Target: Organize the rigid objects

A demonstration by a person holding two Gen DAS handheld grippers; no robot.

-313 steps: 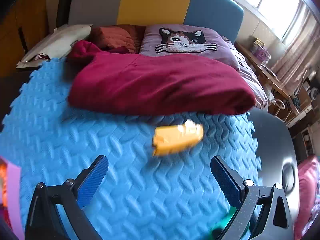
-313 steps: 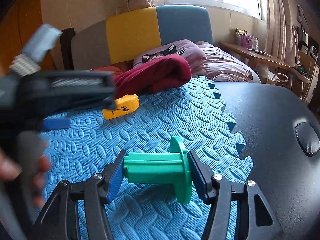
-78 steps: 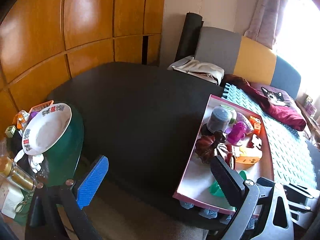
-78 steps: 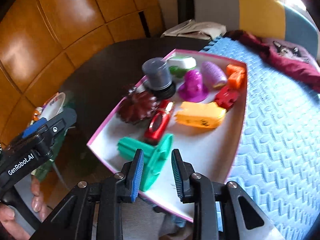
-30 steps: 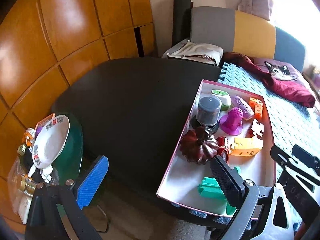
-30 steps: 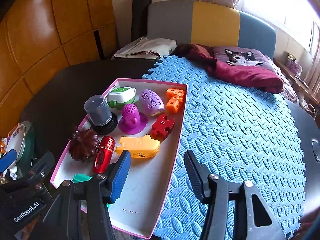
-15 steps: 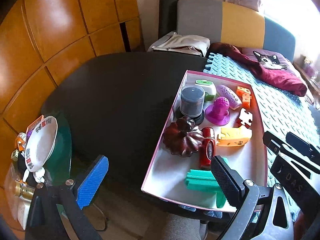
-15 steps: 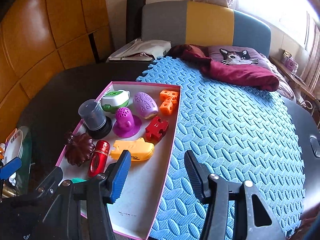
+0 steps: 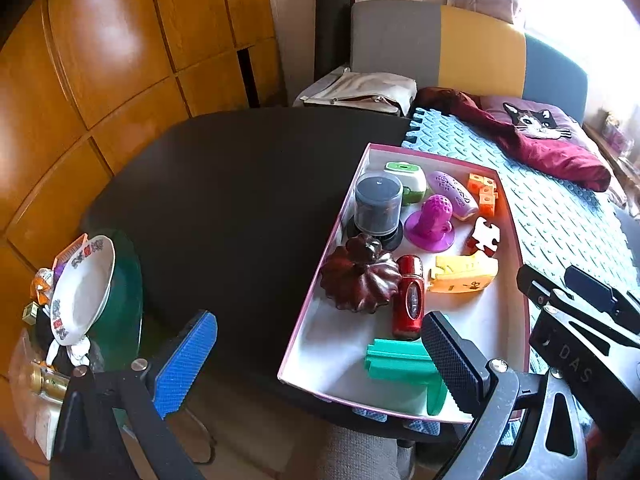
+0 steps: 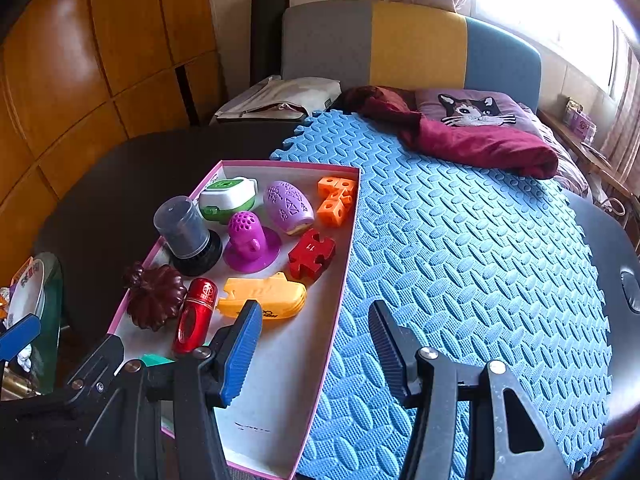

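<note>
A white tray with a pink rim [image 9: 332, 348] [image 10: 280, 380] holds several toys: a green spool [image 9: 400, 364] at its near end, a yellow toy [image 10: 264, 296], a red cylinder [image 10: 196, 316], a dark pumpkin shape [image 10: 154, 296] and a grey canister [image 10: 184, 228]. My left gripper [image 9: 316, 360] is open and empty, hovering over the tray's near left corner and the table edge. Above the tray's right rim, my right gripper [image 10: 316, 344] is open with nothing between its fingers.
The tray lies where the dark table [image 9: 240, 184] meets a blue foam mat [image 10: 460, 260]. A maroon cloth [image 10: 480, 144] and a cat cushion [image 10: 476, 110] lie at the mat's far end. A white bowl [image 9: 80, 284] sits on a green glass stand at the left.
The green spool that my right gripper held ten seconds ago now lies in the tray. Over the last second the left view swung slightly, bringing the tray toward its middle. The right gripper stayed still.
</note>
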